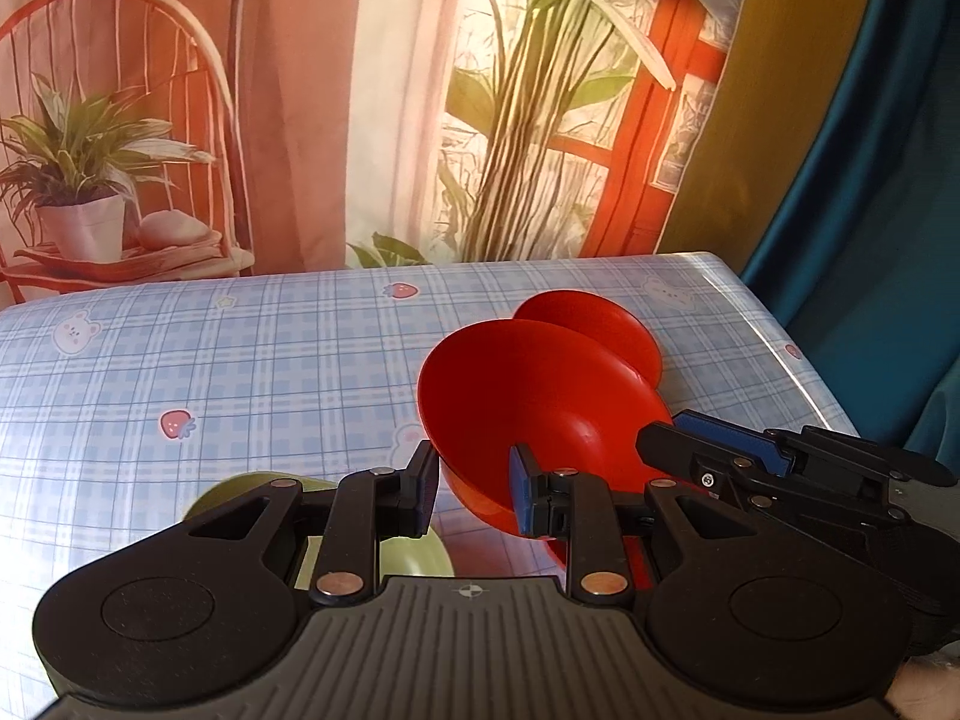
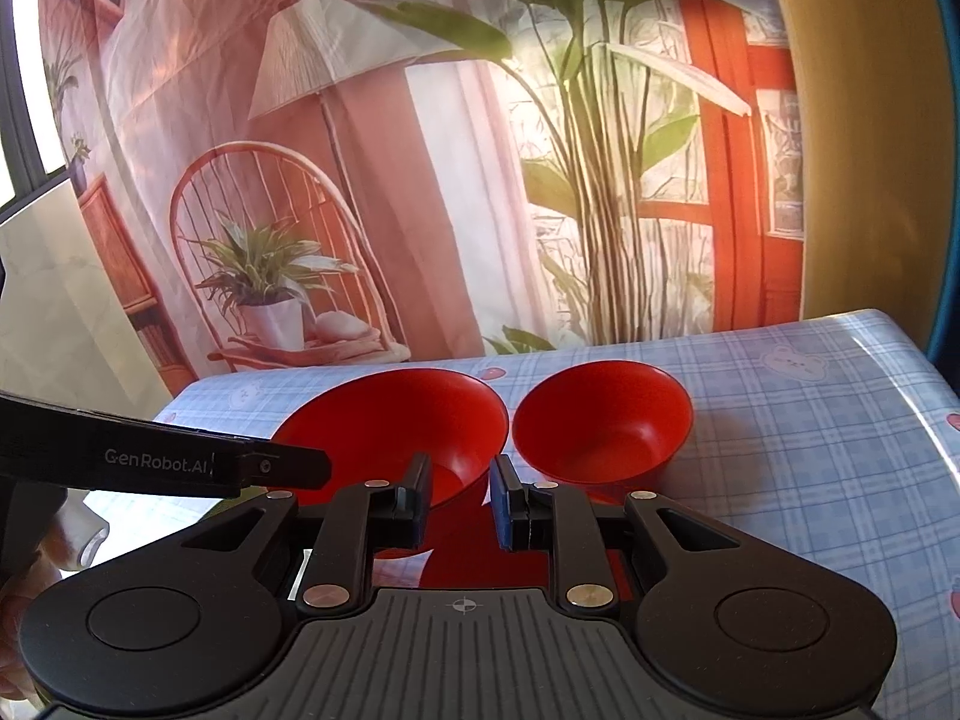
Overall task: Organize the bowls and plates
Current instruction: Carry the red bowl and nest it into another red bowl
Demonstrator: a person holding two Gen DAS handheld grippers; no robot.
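I had both grippers on one bowl at that moment: the near red bowl [image 1: 540, 396] was pinched at its rim by the left gripper [image 1: 474, 495], one pad outside the wall and the blue pad inside, and the right gripper [image 1: 708, 450] came in from three o'clock in the left wrist view, its jaws closed on the same bowl's opposite edge. In the right wrist view the right gripper [image 2: 461, 501] straddled that bowl's [image 2: 396, 426] rim at six o'clock, with the left tool's arm reaching in from nine o'clock. So both sets of tongs were clamped narrow on the rim, not empty. The bowl looked tilted and, I judged, lifted off the checked tablecloth [image 1: 240, 360], though its base was hidden behind the tools. The second red bowl [image 2: 603, 420] sat on the cloth just beside it, at about one o'clock from the held one, rims almost touching. A green dish [image 1: 420, 558] peeked out under the left tool at seven o'clock. I read the step as carrying the held bowl to nest it into its twin. The next move called for levelling the bowl, centring it above the other's mouth, lowering both hands together, then letting go evenly so it would not tip.
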